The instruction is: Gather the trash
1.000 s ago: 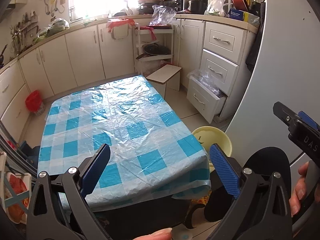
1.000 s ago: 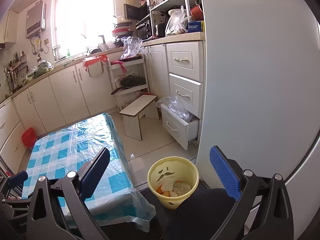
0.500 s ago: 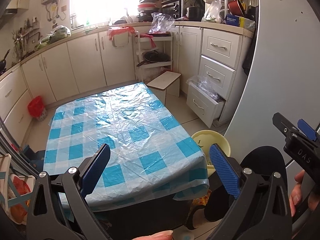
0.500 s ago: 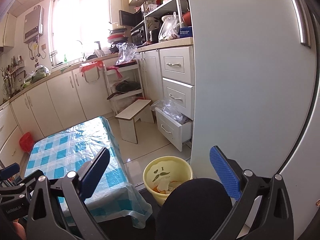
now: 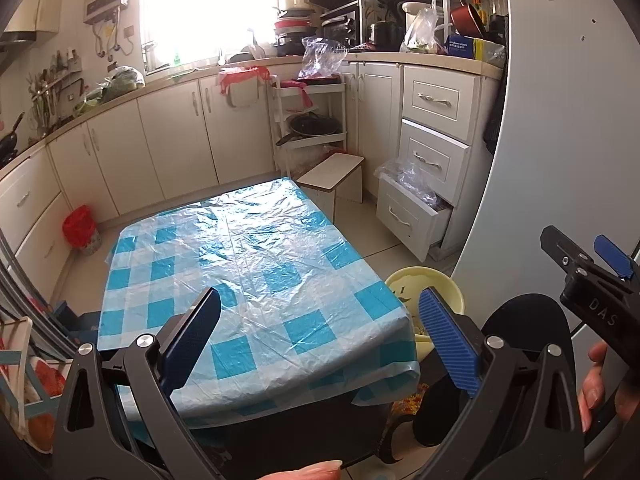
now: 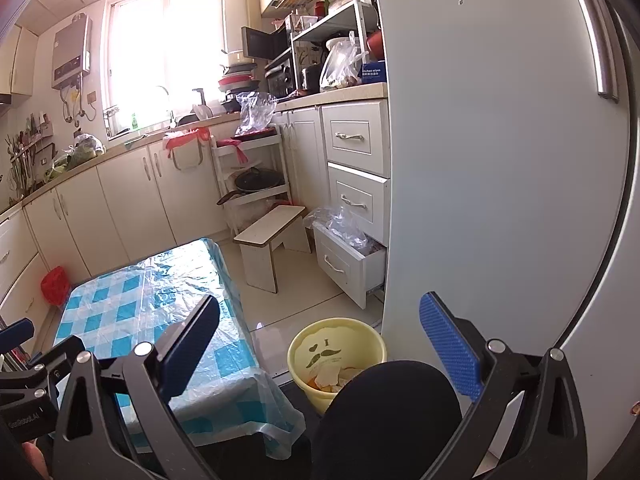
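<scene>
Blue-checked plastic cloth [image 5: 248, 280] covers the low table, and its top is bare: no trash on it from either wrist view. Change over the last second: both cameras have risen and tilted back, so more of the window, counter and fridge [image 6: 500, 160] shows, and the table and bin sit lower in frame. Reads as both tools pulling up and away, not reaching in. Likely meaning: collecting is finished or nearly so, since nothing loose is left on the cloth or on the visible floor.

Left gripper [image 5: 320, 336]: jaws spread wide, nothing between them, hovering over the table's near edge. Right gripper [image 6: 320, 344]: also spread and empty, above the gap between the table's right edge and the fridge.

The trash [image 6: 330, 380], pale and orange scraps, lies inside the yellow bin [image 6: 304, 344], on the floor just beside the table's near right corner and close to the fridge. A dark rounded shape, probably the person's knee [image 6: 384, 412], hides the bin's near side.

Counts:
- 2 grippers, both empty
- 1 bin
- 1 table
- 1 stool [image 5: 332, 176] past the table's far right corner
- 3 drawers in the stack, the bottom one [image 5: 408, 216] pulled out, with clear plastic in it
- 1 red bag [image 5: 80, 230] by the left cabinets
- scraps in the bin too jumbled to count
</scene>
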`<action>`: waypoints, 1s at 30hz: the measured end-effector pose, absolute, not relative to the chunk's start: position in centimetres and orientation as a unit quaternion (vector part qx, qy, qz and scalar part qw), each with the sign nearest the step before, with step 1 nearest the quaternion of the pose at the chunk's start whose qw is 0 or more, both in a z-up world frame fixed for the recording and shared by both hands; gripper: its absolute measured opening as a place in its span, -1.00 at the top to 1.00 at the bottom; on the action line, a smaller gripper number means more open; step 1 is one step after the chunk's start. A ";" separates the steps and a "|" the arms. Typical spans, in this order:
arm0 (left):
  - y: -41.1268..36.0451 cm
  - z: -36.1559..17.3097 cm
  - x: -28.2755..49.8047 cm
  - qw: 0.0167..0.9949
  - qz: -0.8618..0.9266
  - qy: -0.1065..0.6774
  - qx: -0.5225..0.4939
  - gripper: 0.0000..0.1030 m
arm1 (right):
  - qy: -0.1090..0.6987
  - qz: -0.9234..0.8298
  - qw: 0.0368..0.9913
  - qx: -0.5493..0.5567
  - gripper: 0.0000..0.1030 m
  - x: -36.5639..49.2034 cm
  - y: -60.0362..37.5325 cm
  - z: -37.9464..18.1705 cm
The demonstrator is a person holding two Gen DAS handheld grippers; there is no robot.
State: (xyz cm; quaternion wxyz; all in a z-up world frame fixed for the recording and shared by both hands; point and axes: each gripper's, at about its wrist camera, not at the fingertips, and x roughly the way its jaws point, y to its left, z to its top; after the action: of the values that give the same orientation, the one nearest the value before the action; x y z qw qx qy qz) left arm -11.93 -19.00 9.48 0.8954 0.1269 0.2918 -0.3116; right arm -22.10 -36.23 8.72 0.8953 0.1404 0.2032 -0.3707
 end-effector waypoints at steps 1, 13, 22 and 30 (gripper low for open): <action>-19.0 9.5 -11.9 0.895 -0.312 0.292 0.127 -0.85 | 0.203 -0.371 0.895 0.140 -0.86 -22.2 -36.2 8.7; -18.8 9.7 -12.0 0.895 -0.314 0.292 0.124 -0.85 | 0.204 -0.370 0.895 0.140 -0.86 -22.2 -36.1 8.7; -18.8 9.9 -12.0 0.896 -0.311 0.291 0.124 -0.85 | 0.211 -0.364 0.896 0.141 -0.86 -21.9 -36.2 8.5; -18.8 10.0 -11.9 0.895 -0.314 0.295 0.119 -0.85 | 0.211 -0.363 0.896 0.143 -0.86 -21.9 -36.2 8.6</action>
State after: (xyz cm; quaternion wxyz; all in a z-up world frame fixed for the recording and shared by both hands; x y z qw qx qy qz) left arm -11.92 -18.84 10.01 0.8946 0.1191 0.2948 -0.3141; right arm -21.90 -36.21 8.57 0.8963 0.1428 0.2107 -0.3632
